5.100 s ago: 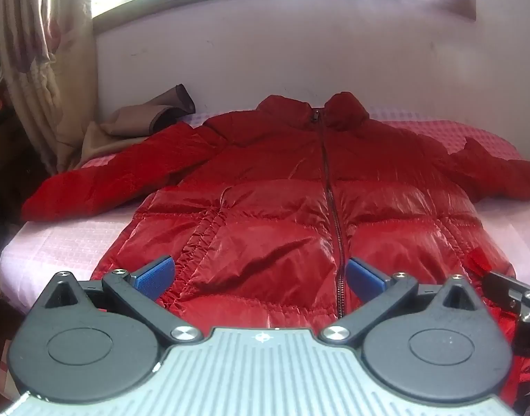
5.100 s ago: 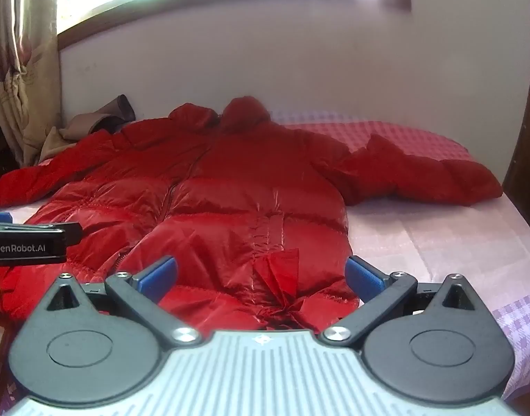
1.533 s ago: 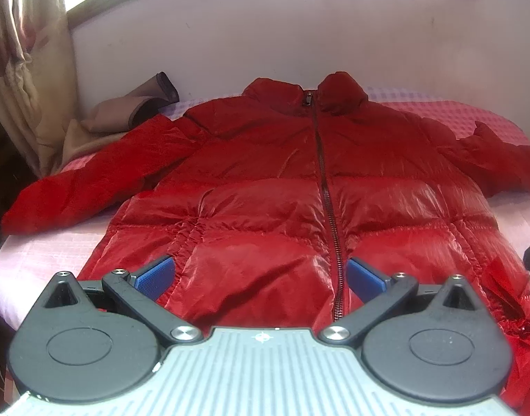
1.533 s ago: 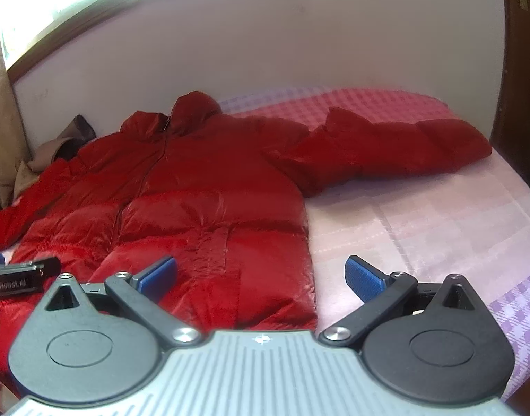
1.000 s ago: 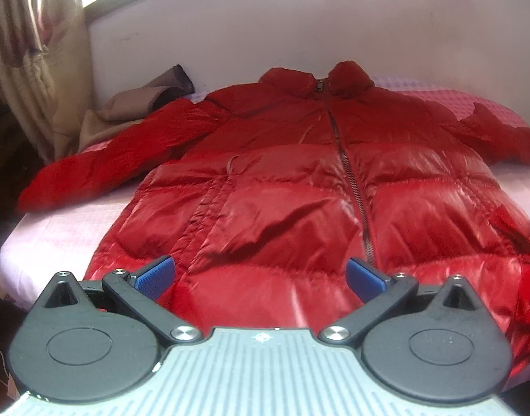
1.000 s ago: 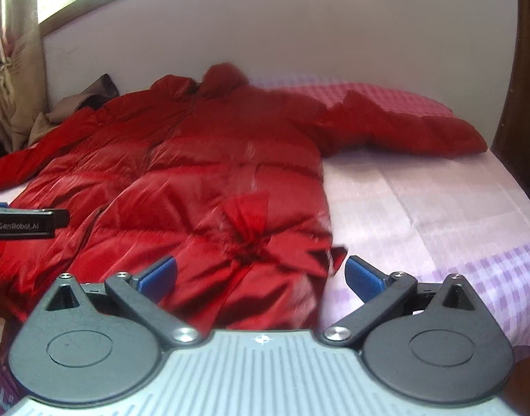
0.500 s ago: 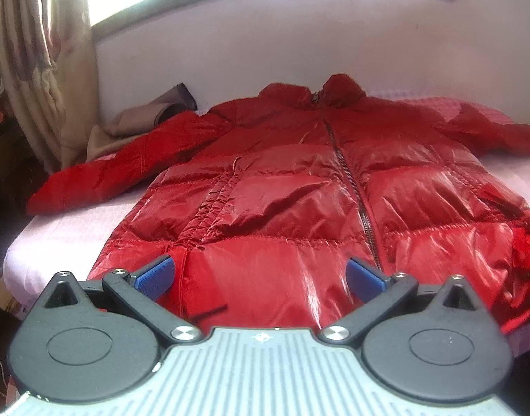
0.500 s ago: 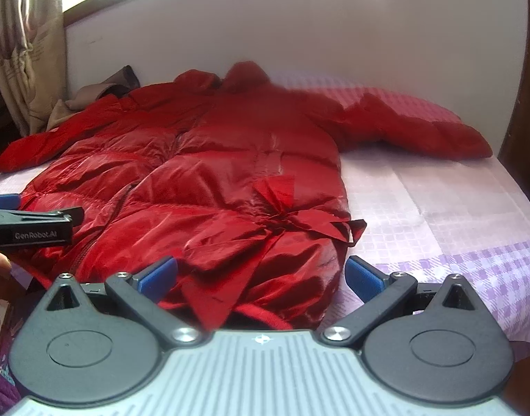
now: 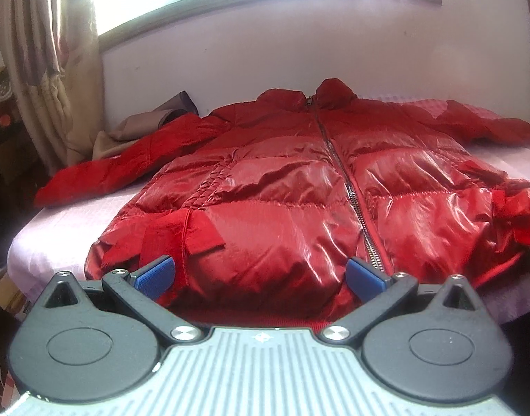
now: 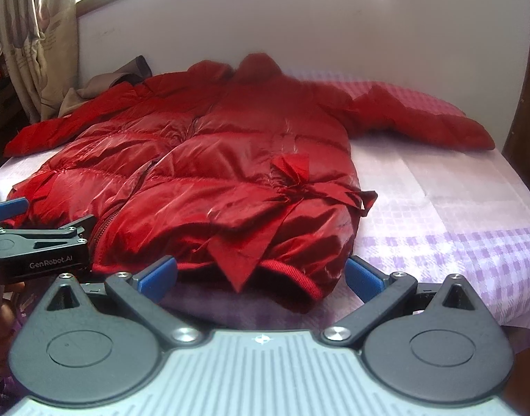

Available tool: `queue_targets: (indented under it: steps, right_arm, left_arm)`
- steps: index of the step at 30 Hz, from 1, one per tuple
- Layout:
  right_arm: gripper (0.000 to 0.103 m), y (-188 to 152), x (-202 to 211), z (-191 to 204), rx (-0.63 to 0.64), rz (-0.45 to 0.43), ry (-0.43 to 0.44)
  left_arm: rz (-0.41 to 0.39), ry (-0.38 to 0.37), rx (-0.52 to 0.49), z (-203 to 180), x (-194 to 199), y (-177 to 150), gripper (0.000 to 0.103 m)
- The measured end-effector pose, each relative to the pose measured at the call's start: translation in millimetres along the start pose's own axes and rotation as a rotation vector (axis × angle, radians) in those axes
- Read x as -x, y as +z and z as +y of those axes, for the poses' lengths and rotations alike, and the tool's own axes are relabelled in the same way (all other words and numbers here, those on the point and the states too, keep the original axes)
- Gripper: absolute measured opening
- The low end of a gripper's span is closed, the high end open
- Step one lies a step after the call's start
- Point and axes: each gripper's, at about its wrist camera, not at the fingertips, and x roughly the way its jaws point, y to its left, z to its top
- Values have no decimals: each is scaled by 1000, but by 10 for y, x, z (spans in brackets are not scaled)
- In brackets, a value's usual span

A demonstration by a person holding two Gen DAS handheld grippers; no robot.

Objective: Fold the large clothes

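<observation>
Red puffer jacket (image 9: 299, 187) is lying zipped, front up, sleeves spread, across the bed (image 10: 455, 215). Left gripper (image 9: 258, 274) and right gripper (image 10: 261, 274) are hovering at the jacket's hem, jaws apart, empty. Judged step: approach before first fold. Next move is calling for pinching the hem corners.

- Your jacket (image 9: 282, 187) lies flat on the bed (image 10: 455, 208), collar at 12 o'clock, hem nearest you.
- A curtain (image 9: 46, 62) hangs at 10 o'clock, behind the bed.
</observation>
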Motion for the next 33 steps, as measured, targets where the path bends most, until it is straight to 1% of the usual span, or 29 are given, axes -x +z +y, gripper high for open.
queue_targets:
  steps: [4,11,16,21,25,28,30,31,32,33]
  right_arm:
    - [103,-3,37,-6,-7,-9,0]
    - [103,19,11,-43,-21,-7,-1]
    - [103,84,-35,-74,-20,-12,-8]
    - [103,248,-115,-176,-30,-34,-21]
    - [103,427,-214,-388,-78,-71,-38]
    - [103,570,-358,-713,-159,-94,-40]
    - [103,642,-473,-1009,-214,-136,-34]
    - [98,670,-540,-1171,-248,-152,-47]
    - [90,701,-620,-1363,-298,-156,-57]
    - [71,733,-713,-1576,-362,-147,-52]
  left_arm:
    - [4,-1,6,16,15,-12,103]
    - [16,-4,6,3,-21,74,103]
    - [27,-13,15,-9,-78,226,103]
    - [37,-24,23,-65,-167,430,103]
    - [31,-26,15,-152,-264,608,103]
    - [25,-40,24,-194,-335,731,103]
    - [17,-59,39,-197,-369,802,103]
    - [11,-68,46,-199,-381,836,103]
    - [0,-75,52,-207,-392,867,103]
    - [-10,-78,54,-218,-396,888,103]
